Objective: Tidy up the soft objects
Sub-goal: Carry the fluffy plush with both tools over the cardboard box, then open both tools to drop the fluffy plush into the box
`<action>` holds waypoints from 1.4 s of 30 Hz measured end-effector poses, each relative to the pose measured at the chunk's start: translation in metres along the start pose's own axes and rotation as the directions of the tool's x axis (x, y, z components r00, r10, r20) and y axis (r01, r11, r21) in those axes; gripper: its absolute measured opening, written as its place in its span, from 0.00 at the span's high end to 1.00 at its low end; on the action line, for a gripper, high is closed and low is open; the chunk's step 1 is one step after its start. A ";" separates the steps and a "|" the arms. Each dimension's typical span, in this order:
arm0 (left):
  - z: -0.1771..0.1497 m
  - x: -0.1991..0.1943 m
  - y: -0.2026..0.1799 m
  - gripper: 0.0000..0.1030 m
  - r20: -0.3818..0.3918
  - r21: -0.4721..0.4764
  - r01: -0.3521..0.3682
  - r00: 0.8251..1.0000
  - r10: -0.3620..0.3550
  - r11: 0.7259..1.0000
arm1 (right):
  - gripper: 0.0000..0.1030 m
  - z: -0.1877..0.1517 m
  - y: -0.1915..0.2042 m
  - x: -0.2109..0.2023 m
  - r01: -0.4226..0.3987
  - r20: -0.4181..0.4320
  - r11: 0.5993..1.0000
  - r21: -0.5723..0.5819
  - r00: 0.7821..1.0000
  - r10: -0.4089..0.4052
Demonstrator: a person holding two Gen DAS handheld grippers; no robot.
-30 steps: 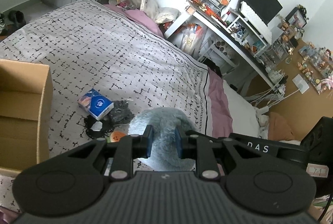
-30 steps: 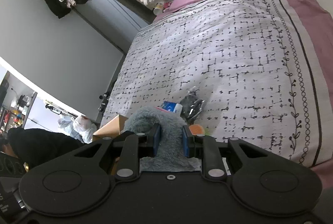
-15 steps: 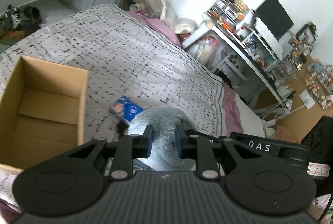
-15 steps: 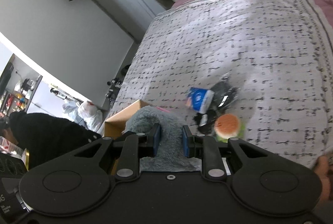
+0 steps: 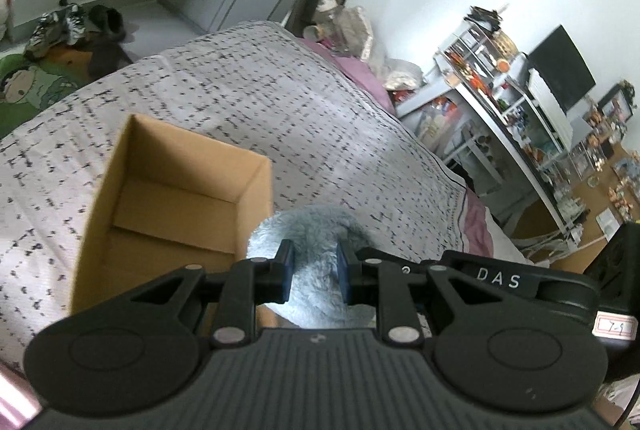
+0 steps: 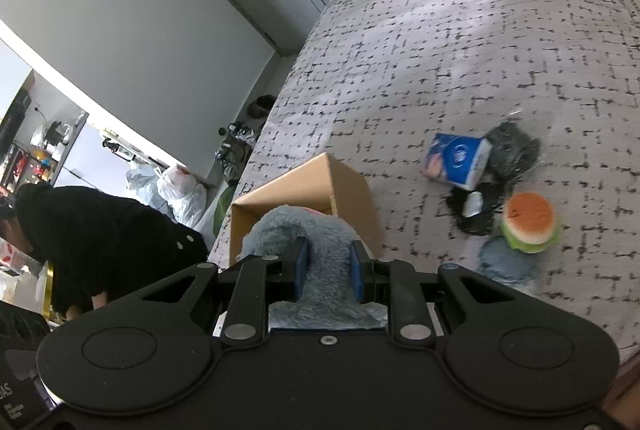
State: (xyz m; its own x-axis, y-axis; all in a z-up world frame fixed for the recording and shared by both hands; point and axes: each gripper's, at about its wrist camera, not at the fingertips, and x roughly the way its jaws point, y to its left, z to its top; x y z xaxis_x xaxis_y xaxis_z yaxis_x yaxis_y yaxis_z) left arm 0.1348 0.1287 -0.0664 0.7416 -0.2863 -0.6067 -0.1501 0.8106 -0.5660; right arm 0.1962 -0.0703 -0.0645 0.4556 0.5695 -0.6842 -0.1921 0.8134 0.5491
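A fluffy grey-blue plush is pinched from two sides: the left gripper has its blue pads pressed into the fur, and the right gripper is likewise clamped on the same plush. The plush is held off the bed, just beside the near corner of an open cardboard box (its brown floor is seen bare in the left wrist view). The box stands on a patterned grey bedspread. Farther along the bedspread, well apart from the box, a blue tissue pack is seen lying against a dark crumpled bag, with a burger-shaped toy near them.
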 end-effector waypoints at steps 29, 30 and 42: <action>0.005 -0.001 0.078 0.71 -0.079 -0.091 -0.106 0.992 0.099 0.990 | 0.56 -0.035 0.028 0.053 0.063 -0.078 0.998 -0.005 0.995 -0.064; 0.006 -0.001 0.075 0.69 -0.078 -0.086 -0.109 0.992 0.103 0.990 | 0.53 -0.033 0.025 0.047 0.061 -0.073 0.998 -0.004 0.995 -0.061; 0.002 -0.012 0.020 0.34 -0.054 -0.023 -0.136 0.989 0.135 0.990 | 0.25 -0.017 -0.018 -0.021 0.070 0.008 0.998 0.013 0.998 -0.070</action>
State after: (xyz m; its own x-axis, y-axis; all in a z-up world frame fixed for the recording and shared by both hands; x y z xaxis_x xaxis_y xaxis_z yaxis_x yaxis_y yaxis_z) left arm 0.1242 0.1494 -0.0690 0.6785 -0.2012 -0.7065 -0.2650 0.8300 -0.4908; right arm 0.1751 -0.0951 -0.0686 0.4748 0.5105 -0.7169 -0.1490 0.8494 0.5062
